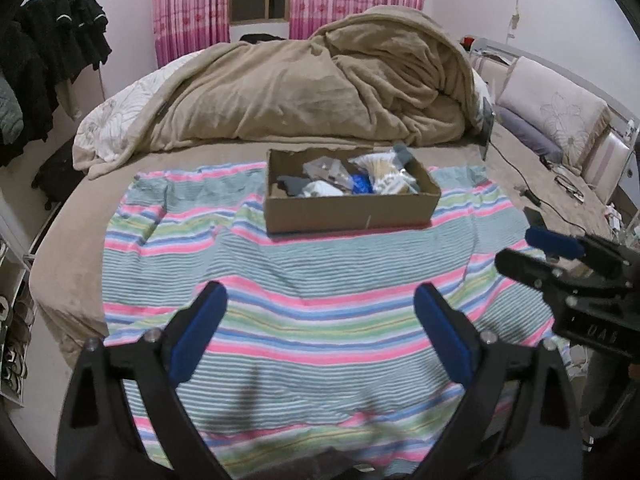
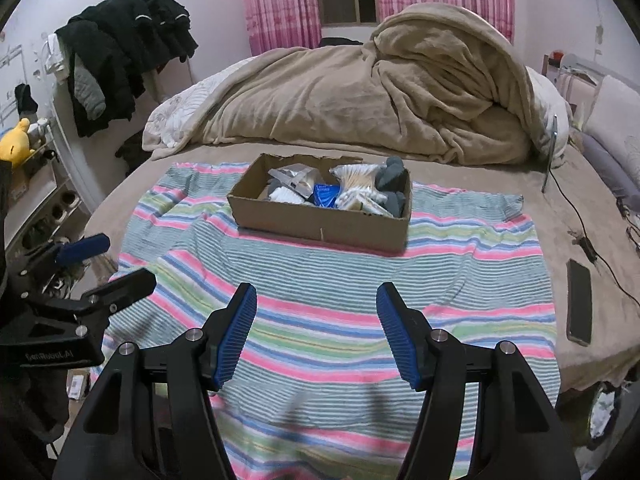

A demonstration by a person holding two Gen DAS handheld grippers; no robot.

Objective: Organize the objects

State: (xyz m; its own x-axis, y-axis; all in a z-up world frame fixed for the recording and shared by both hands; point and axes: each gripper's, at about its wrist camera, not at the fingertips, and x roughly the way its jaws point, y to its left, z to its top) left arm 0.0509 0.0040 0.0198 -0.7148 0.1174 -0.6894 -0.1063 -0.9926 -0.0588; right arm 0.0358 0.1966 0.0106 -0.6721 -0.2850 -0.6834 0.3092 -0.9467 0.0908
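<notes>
Right wrist view: cardboard box (image 2: 320, 224) on striped cloth (image 2: 320, 300), full of soft, light packets. Best grabbed by the stiff front wall. Left gripper (image 1: 320, 312) and right gripper (image 2: 316, 312) wide apart, empty.

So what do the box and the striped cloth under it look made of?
The box looks like plain brown corrugated cardboard, matte, with a ragged torn back edge. The striped cloth seems a soft woven or knitted cotton-type fabric, matte and finely ribbed, and it wrinkles loosely.
</notes>
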